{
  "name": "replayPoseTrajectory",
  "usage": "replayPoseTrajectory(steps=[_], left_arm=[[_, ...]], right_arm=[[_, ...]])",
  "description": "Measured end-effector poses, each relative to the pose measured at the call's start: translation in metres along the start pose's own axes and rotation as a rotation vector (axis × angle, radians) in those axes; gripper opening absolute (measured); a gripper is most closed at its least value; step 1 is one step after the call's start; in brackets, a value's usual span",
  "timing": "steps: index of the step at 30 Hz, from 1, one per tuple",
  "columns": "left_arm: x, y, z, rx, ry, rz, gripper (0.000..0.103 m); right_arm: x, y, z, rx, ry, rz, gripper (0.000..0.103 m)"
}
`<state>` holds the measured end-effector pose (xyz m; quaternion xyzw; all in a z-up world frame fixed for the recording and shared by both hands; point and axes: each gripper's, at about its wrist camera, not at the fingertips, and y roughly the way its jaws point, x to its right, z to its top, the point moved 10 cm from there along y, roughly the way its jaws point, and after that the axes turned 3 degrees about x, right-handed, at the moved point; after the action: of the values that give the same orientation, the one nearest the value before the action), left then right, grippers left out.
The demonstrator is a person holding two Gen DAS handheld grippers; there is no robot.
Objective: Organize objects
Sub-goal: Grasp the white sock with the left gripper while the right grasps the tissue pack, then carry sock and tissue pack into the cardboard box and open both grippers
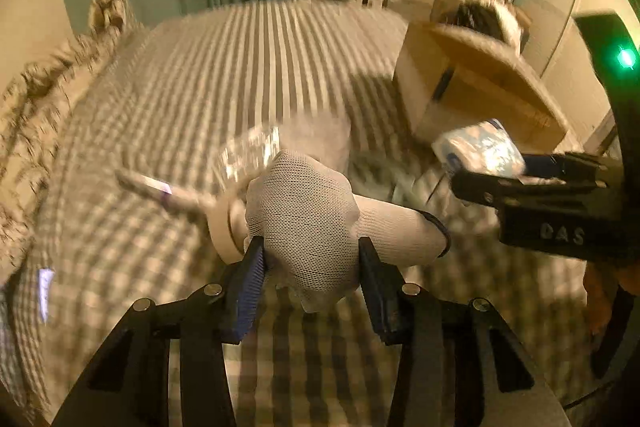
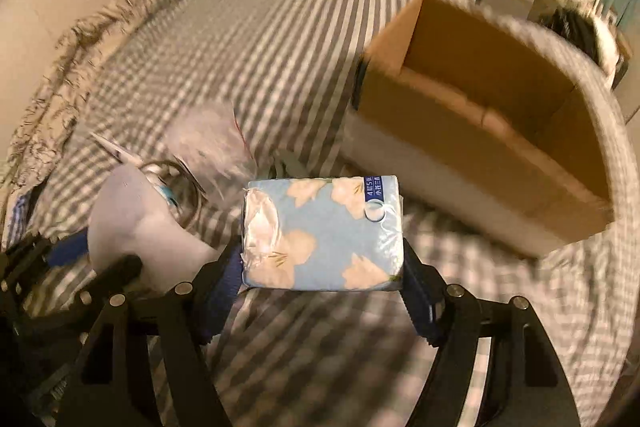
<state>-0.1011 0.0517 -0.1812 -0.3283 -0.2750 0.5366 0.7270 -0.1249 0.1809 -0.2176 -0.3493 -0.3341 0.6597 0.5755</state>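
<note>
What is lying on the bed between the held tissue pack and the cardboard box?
In the right wrist view, only bare checked bedding shows between the tissue pack, clamped in the right gripper, and the cardboard box.

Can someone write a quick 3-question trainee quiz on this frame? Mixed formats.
1. Multiple choice: what does the right gripper hold? A) a glass jar B) a blue floral tissue pack C) a pillow
2. True or false: the white sock lies loose on the checked bedspread, with the left gripper empty.
3. Fill in: the open cardboard box stands on the ____.

Key
1. B: both fingers clamp the pack's sides.
2. False: the left gripper's fingers are closed on the sock, which is held above the bedspread.
3. Bed: the box rests on the bedspread, ahead and right of the tissue pack.
</note>
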Motion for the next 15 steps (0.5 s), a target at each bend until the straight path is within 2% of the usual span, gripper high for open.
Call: replayPoseTrajectory(steps=[5,8,12,15], left_arm=[[0.032,-0.026,0.063,0.105,0.038,-0.044,0.046],[0.062,-0.028,0.102,0.152,0.064,-0.080,0.046],[0.096,-0.012,0.142,0.184,0.107,-0.089,0.046],[0.120,0.015,0.164,0.180,0.126,-0.106,0.046]], right_arm=[[0.034,-0.074,0.038,0.154,0.042,-0.008,0.072],[0.071,-0.104,0.062,0.213,0.074,-0.057,0.072],[0.120,-0.117,0.079,0.247,0.137,-0.107,0.072],[0.150,-0.111,0.088,0.249,0.182,-0.119,0.073]])
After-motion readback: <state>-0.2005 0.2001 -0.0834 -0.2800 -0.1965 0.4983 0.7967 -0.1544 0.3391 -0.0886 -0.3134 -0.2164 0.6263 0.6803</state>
